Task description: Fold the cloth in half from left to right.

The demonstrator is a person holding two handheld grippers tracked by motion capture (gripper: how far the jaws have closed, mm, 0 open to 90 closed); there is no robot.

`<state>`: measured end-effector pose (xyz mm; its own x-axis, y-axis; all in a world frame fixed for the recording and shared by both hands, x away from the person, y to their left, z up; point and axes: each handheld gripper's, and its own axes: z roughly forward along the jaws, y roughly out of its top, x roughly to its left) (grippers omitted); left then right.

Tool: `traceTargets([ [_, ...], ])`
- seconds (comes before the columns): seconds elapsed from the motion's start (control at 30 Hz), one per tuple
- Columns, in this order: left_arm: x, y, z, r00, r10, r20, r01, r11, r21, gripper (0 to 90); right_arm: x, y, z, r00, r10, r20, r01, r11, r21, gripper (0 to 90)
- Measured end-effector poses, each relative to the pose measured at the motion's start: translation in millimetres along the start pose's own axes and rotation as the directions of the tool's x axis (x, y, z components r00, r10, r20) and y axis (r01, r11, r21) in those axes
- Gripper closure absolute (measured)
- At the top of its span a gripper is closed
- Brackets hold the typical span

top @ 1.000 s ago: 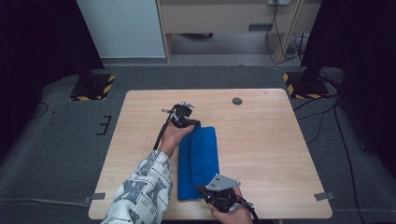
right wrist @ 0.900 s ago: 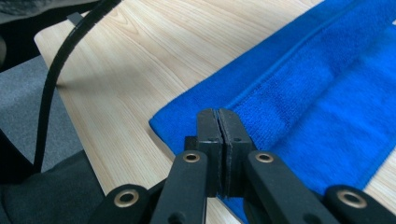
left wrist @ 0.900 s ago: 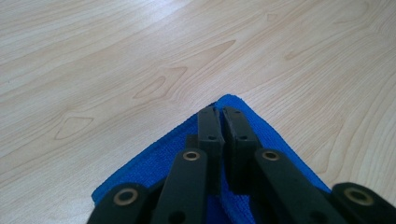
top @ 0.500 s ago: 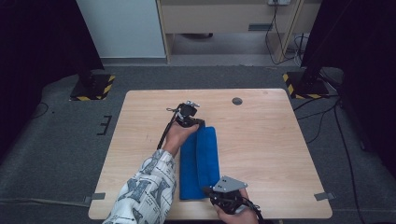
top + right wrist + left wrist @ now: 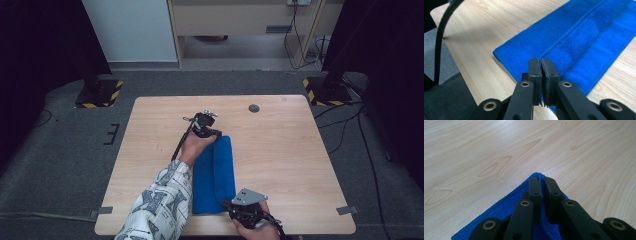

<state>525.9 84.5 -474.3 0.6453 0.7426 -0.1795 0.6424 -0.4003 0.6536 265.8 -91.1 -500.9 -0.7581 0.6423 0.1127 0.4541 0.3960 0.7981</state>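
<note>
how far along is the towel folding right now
Done: the blue towel already lies as a long narrow strip on the table, with one lengthwise layer folded over the other. In hand: the left gripper is shut at the towel's far corner and the right gripper is shut at the near end, apparently pinching the edge. Left: probably folding the strip end to end.
</note>
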Motion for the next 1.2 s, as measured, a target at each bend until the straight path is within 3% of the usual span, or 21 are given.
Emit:
traceTargets([
  [0.37, -7.5, 4.8, 6.0, 0.9999, 0.008, 0.007, -0.008, 0.9999, 0.007, 84.9, -2.2, -2.1, -4.8, 0.9999, 0.01, 0.007, -0.01, 1.0, -0.009, 88.4],
  [0.7, -9.5, 4.5, 9.2, 0.9999, 0.003, 0.01, -0.003, 0.9999, 0.014, 76.2, -11.3, -10.2, -3.5, 0.9984, 0.05, 0.028, -0.051, 0.998, 0.026, 82.5],
  [1.1, -14.7, 5.9, 10.6, 0.9997, 0.014, 0.022, -0.014, 0.9998, 0.012, 80.8, -13.7, -11.9, -3.9, 0.9981, 0.055, 0.028, -0.056, 0.998, 0.035, 86.6],
  [1.2, -15.6, 5.7, 10.7, 0.9997, 0.013, 0.019, -0.014, 0.9998, 0.013, 78.0, -13.1, -11.8, -5.5, 0.9979, 0.06, 0.023, -0.061, 0.997, 0.04, 84.2],
])
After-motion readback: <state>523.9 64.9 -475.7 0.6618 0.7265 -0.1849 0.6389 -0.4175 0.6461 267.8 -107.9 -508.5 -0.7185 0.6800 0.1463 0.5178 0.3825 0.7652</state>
